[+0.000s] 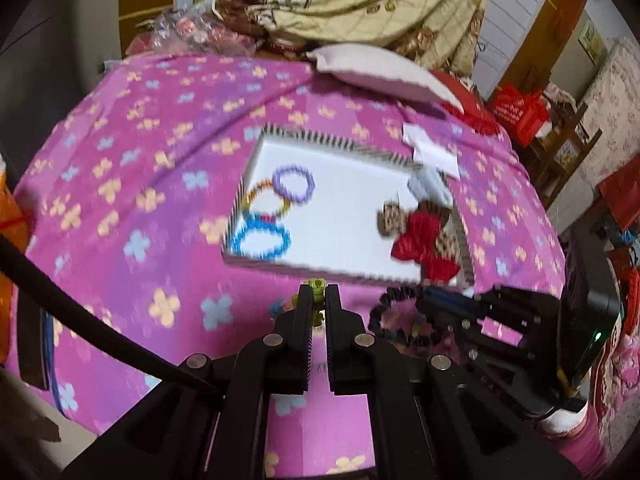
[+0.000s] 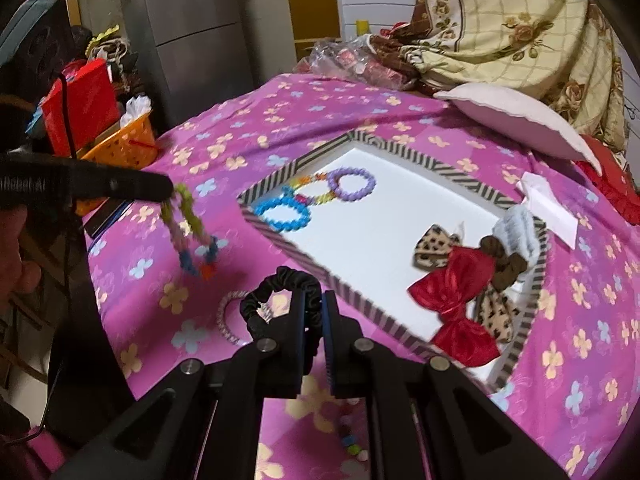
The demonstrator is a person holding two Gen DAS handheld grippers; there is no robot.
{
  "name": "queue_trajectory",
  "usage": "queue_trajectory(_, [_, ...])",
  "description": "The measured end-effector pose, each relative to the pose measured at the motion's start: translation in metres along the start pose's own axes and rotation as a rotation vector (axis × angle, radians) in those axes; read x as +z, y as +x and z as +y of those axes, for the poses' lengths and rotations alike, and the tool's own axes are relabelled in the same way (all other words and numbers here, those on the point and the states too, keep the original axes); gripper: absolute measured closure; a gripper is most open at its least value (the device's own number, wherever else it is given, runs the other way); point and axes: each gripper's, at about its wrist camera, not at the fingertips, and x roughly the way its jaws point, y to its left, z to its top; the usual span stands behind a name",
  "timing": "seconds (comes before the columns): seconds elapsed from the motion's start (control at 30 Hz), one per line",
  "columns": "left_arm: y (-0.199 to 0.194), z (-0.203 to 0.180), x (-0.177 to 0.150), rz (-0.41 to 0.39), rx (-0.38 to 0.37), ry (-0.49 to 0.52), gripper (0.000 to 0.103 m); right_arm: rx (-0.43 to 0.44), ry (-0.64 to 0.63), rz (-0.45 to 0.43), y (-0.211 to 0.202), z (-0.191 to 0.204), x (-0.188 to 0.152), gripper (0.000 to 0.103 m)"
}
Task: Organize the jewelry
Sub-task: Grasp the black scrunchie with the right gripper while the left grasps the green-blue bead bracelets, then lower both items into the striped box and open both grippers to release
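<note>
Risk sits with both loads: the left hand-held gripper (image 2: 170, 192) pinches only 1 end of a dangling multicolour bead bracelet (image 2: 188, 236) over the bed beside the tray (image 2: 280, 236), so it may snag the striped rim, while the right hand-held gripper (image 2: 314, 308), clamped on a black scrunchie (image 2: 276, 292), could lose it.

A pink flower-print bedsheet (image 2: 224, 340) covers the bed, with a pale pink pillow (image 2: 516, 120) and a cream floral quilt (image 2: 520, 32) at its far end. An orange plastic basket (image 2: 120, 144) stands beside a red box (image 2: 80, 108).
</note>
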Motion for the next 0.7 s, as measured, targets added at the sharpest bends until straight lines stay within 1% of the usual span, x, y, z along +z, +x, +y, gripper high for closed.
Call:
queue_trajectory(0.13, [0.000, -0.006, 0.020, -0.027, 0.027, 0.014, 0.095, -0.015, 0.022, -0.015, -0.003, -0.012, 0.010, 0.095])
queue_trajectory(0.27, [0.010, -0.014, 0.032, -0.027, 0.054, 0.027, 0.095, -0.033, 0.046, -0.024, -0.002, -0.025, 0.020, 0.095])
queue_trajectory(0.4, [0.021, -0.021, 0.038, -0.021, 0.077, 0.045, 0.095, -0.047, 0.064, -0.027, 0.000, -0.036, 0.026, 0.095])
queue_trajectory(0.7, [0.042, -0.029, 0.045, 0.000, 0.097, 0.066, 0.095, -0.070, 0.092, -0.018, 0.009, -0.058, 0.037, 0.095])
